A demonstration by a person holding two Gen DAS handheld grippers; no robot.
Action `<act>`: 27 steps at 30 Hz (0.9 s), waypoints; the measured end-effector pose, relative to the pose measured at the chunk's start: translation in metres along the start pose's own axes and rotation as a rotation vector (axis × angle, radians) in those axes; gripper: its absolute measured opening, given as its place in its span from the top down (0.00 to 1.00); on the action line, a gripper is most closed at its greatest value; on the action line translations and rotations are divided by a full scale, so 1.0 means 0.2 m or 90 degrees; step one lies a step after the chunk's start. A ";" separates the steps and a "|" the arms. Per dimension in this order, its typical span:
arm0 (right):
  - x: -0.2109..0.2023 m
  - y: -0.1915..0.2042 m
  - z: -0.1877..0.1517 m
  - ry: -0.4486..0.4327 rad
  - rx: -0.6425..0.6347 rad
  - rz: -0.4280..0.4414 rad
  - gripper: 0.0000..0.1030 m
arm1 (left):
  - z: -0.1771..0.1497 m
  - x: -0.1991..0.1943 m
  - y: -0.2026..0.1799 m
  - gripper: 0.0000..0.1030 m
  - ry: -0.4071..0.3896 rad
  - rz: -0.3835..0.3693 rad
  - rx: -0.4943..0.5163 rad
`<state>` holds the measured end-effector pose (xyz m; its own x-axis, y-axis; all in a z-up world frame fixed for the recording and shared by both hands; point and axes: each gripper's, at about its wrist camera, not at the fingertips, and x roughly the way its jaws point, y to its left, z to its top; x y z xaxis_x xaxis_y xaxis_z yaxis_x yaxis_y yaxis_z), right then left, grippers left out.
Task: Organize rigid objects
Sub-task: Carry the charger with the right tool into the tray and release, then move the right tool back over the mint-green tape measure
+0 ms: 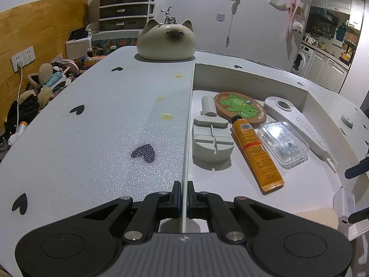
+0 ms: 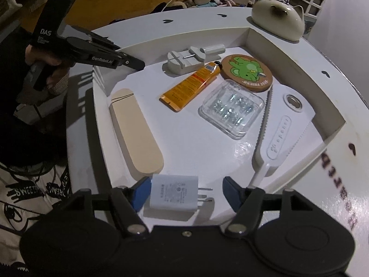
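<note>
A shallow white box (image 1: 249, 79) on the table holds a grey watch tool (image 1: 212, 138), an orange tube (image 1: 256, 154), a frog coaster (image 1: 239, 107), a clear plastic case (image 1: 282, 144), a white opener (image 1: 297, 124) and a beige oval piece (image 2: 138, 133). My left gripper (image 1: 183, 185) is shut on the box's thin left wall (image 1: 188, 127). My right gripper (image 2: 186, 189) hangs open over the box's near end. A white charger plug (image 2: 173, 195) lies on the box floor between its blue pads (image 2: 231, 192), with a gap on the prong side.
A cat-shaped ceramic pot (image 1: 166, 40) stands at the table's far edge behind the box. The white table (image 1: 103, 120) with black hearts stretches left of the box. Clutter and a wall socket (image 1: 23, 57) lie beyond it. A person's hand (image 2: 55, 78) holds the left gripper.
</note>
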<state>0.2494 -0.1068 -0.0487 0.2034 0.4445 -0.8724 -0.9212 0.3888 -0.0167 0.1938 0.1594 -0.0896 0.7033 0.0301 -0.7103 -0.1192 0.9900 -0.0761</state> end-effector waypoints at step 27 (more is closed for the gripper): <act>-0.29 -0.11 -0.06 -0.145 0.108 -0.066 0.15 | 0.00 0.00 0.00 0.97 0.000 0.000 0.000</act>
<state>0.2534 -0.1511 -0.0038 0.3803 0.5573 -0.7381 -0.8266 0.5628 -0.0009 0.1937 0.1597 -0.0894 0.7034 0.0293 -0.7102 -0.1191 0.9899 -0.0771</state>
